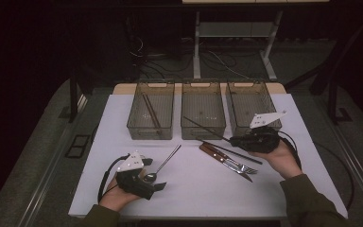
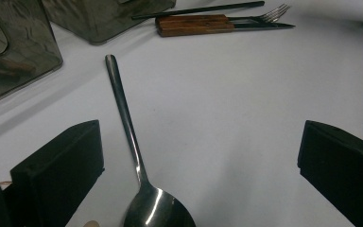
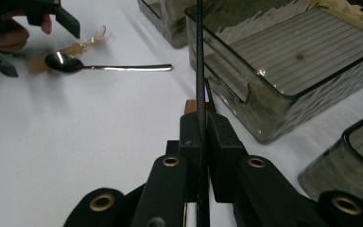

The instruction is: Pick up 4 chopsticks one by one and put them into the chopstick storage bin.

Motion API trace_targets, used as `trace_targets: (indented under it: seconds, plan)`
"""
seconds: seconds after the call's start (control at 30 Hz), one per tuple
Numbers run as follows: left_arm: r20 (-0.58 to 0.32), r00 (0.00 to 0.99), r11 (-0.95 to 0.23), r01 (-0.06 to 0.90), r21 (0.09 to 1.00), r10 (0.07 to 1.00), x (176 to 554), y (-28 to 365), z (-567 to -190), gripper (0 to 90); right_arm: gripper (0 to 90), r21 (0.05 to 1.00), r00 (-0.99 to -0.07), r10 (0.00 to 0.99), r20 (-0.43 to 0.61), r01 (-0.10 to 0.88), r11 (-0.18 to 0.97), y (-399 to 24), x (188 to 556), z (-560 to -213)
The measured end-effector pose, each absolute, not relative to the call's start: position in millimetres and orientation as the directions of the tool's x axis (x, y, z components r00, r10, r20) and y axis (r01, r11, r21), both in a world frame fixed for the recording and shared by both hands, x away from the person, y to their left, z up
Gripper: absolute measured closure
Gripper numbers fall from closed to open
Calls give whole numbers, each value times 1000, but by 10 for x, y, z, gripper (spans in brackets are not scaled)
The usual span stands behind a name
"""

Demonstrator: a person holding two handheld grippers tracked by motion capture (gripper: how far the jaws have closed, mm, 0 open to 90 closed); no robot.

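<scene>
Silver spoon (image 2: 142, 156), brown wooden handles (image 2: 194, 24), smoky translucent bins (image 1: 203, 116), white tabletop (image 1: 189, 189), black jaws.

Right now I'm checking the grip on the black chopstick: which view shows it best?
The right gripper view: the black chopstick runs up from between the closed jaws of the right hand-held gripper. The high view shows it small, slanting over the middle bin. The left gripper view has a black chopstick far off, beside the fork.
</scene>
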State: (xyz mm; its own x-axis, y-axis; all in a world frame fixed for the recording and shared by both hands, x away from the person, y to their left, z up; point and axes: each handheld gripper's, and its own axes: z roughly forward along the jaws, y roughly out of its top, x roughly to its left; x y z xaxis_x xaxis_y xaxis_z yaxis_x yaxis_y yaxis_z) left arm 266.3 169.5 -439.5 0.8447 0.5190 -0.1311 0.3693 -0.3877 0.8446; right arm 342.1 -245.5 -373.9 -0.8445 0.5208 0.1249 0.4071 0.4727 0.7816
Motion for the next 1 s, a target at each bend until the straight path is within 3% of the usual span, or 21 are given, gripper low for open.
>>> trace_targets:
  seconds: [1.0]
  plan:
    - [-138,848,-383,368,847,512,2677,1711,-4407,1,846,766,-793,592,147,469,439,-1641,3914,-3523]
